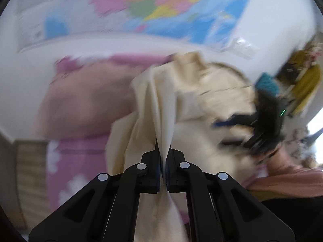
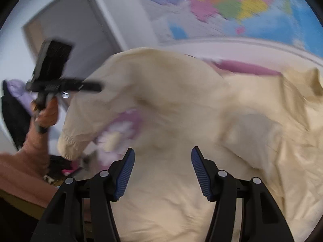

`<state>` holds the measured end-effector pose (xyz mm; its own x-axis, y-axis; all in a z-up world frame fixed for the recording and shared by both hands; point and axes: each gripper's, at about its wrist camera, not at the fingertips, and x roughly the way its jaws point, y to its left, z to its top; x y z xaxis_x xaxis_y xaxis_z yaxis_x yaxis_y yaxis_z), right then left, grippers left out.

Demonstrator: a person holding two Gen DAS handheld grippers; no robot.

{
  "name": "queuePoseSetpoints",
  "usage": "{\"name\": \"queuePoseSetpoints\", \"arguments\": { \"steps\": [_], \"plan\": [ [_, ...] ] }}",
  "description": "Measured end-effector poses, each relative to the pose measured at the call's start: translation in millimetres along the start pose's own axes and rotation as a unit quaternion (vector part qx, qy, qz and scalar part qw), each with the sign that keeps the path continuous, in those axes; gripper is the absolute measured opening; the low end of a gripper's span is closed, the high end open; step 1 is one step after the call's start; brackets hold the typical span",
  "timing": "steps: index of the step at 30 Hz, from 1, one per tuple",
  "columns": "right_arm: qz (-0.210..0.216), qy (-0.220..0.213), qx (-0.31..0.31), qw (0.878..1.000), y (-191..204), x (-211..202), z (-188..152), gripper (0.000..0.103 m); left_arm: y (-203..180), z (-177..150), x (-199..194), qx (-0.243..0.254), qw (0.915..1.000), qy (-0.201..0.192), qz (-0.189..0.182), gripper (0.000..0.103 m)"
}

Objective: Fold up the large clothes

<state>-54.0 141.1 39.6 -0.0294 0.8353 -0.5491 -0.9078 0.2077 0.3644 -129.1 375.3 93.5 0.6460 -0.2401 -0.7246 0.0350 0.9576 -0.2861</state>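
Nothing here can be read. The wall map (image 2: 232, 6) above the bed carries only blurred patches of colour, and any country names on it are smeared out by motion. Left of the map, the left gripper (image 2: 60, 84) has a pale mark on its black crossbar that could be lettering, but it is too blurred to make out. No labels, numbers or signs show on the cloth below the map.
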Motion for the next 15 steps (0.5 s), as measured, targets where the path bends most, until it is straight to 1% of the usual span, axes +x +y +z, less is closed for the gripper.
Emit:
{"name": "queuePoseSetpoints", "arguments": {
  "steps": [1,3,4,5,8,9,11,13,15],
  "plan": [
    [0.019,-0.007,-0.010,1.000,9.5,-3.1,0.9,0.058,-10.5,8.2,3.5,0.001,1.0000,0.002,-0.009,0.004],
    [0.053,-0.027,-0.021,0.998,23.1,-11.5,0.5,0.068,-35.9,26.5,12.9,0.010,0.9990,0.007,-0.042,0.004],
    [0.073,-0.036,-0.025,0.996,27.7,-17.0,-1.0,0.075,-44.8,34.4,19.0,0.011,0.9982,0.007,-0.059,0.004],
    [0.093,-0.042,-0.028,0.994,32.6,-21.6,-3.2,0.077,-58.9,43.7,32.2,0.015,0.9967,0.014,-0.078,0.004],
    [0.125,-0.061,-0.015,0.990,32.9,-36.6,-10.9,0.080,-83.7,55.8,67.4,0.028,0.9935,0.036,-0.104,0.004],
    [0.130,-0.065,-0.002,0.989,27.3,-41.6,-14.4,0.081,-90.7,58.8,82.7,0.028,0.9919,0.048,-0.114,0.004],
    [0.123,-0.070,0.037,0.989,10.2,-50.0,-24.5,0.081,-99.4,63.3,109.2,0.014,0.9905,0.059,-0.123,0.004],
    [0.122,-0.082,0.086,0.985,-11.8,-64.4,-38.7,0.081,-101.1,67.6,128.8,0.000,0.9890,0.062,-0.134,0.004],
    [0.102,-0.103,0.127,0.981,-33.7,-83.9,-56.1,0.081,-101.8,71.4,145.9,-0.014,0.9881,0.067,-0.138,0.006]
  ]
}}
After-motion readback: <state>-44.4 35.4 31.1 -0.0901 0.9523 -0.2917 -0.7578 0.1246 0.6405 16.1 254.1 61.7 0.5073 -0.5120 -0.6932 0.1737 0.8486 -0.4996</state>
